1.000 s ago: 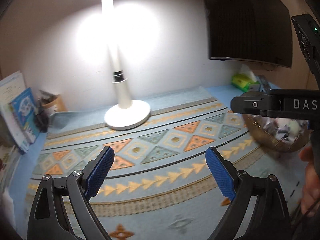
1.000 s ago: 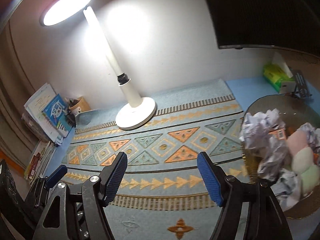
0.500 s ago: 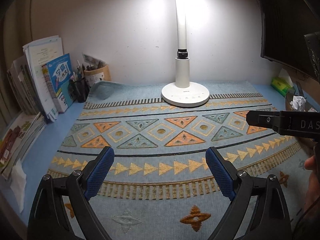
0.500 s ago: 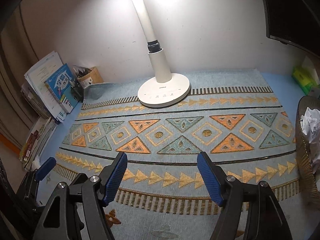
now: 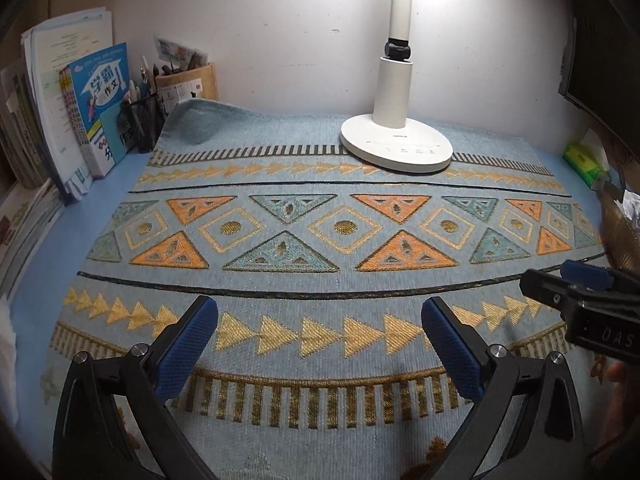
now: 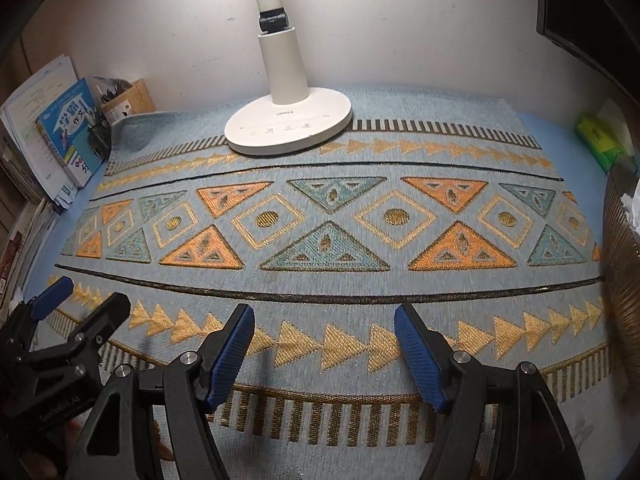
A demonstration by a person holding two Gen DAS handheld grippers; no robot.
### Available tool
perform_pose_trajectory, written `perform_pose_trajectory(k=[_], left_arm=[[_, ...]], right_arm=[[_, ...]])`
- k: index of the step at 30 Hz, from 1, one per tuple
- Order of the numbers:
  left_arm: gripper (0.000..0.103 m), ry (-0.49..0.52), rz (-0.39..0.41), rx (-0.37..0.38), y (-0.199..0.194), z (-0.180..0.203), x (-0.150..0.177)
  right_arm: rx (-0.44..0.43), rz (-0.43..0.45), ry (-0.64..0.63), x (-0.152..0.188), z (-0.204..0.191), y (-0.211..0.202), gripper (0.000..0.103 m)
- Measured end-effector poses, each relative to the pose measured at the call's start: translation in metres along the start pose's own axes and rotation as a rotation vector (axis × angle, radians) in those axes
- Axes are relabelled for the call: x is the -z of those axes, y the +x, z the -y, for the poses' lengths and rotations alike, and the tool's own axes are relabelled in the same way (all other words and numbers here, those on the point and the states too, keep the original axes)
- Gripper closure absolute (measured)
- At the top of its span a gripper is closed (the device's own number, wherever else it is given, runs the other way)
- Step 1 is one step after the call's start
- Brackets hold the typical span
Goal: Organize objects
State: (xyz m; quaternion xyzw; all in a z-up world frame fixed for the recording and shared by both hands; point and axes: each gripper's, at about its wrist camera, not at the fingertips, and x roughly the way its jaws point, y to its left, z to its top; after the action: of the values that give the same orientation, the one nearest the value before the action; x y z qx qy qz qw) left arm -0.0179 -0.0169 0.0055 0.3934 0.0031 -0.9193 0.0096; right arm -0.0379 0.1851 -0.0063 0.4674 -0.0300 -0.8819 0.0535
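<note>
We see the woven basket point(image 6: 624, 264) of crumpled paper point(image 6: 631, 210) at the right edge of the frame in the right wrist view, sitting on the patterned mat point(image 6: 320, 240); only its rim and side show. In the left wrist view the same basket point(image 5: 618, 232) is a sliver at the right edge.

Left gripper point(image 5: 320, 320): fingers wide apart, nothing between them, hovering over the lower band of the mat point(image 5: 320, 220). Right gripper point(image 6: 324, 330): fingers apart too, empty, over the same triangle band. Each gripper shows in the other's view: the right at lower right, the left at lower left.

Lamp point(image 6: 288, 120) base stands on the mat's far edge, upper centre. Books point(image 5: 96, 104) and a pen holder point(image 5: 144, 120) are stacked at upper left on the blue worktop point(image 5: 132, 168). Green tissue pack point(image 6: 600, 140) at upper right, monitor point(image 6: 592, 20) corner above it.
</note>
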Motion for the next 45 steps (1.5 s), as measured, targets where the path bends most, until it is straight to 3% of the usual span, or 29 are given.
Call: perform_pose_trajectory(k=[5,10,17,21,26,29,31,32,45], left_arm=[[0.001,-0.056,0.027,0.016,0.009,-0.006,0.003],[0.001,-0.065,-0.035,0.045,0.018,-0.006,0.003],[0.001,-0.066,-0.029,0.061,0.015,-0.006,0.005],[0.001,-0.042,-0.042,0.093,0.014,0.0,0.007],[0.001,-0.042,-0.109,0.113,0.024,0.002,0.009],[0.001,-0.038,-0.111,0.118,0.025,0.003,0.009],[0.001,-0.023,-0.115,0.11,0.027,0.005,0.008],[0.001,-0.015,-0.118,0.105,0.027,0.006,0.008],[0.0,0.061,-0.133,0.079,0.03,0.012,0.01]], right_arm=[[0.001,-0.019,-0.014,0.002,-0.004,0.013,0.032],[0.033,-0.011,-0.063,0.005,-0.014,0.017,0.024],[0.007,-0.001,-0.051,0.008,-0.019,0.017,0.024],[0.041,0.005,-0.069,0.01,-0.022,0.017,0.024],[0.075,0.006,-0.089,0.01,-0.023,0.021,0.024],[0.088,0.007,-0.084,0.01,-0.018,0.022,0.016],[0.101,-0.004,-0.048,0.009,-0.011,0.025,0.001],[0.11,-0.009,-0.031,0.008,-0.007,0.026,0.0],[0.112,0.033,-0.035,0.016,-0.006,0.02,0.0]])
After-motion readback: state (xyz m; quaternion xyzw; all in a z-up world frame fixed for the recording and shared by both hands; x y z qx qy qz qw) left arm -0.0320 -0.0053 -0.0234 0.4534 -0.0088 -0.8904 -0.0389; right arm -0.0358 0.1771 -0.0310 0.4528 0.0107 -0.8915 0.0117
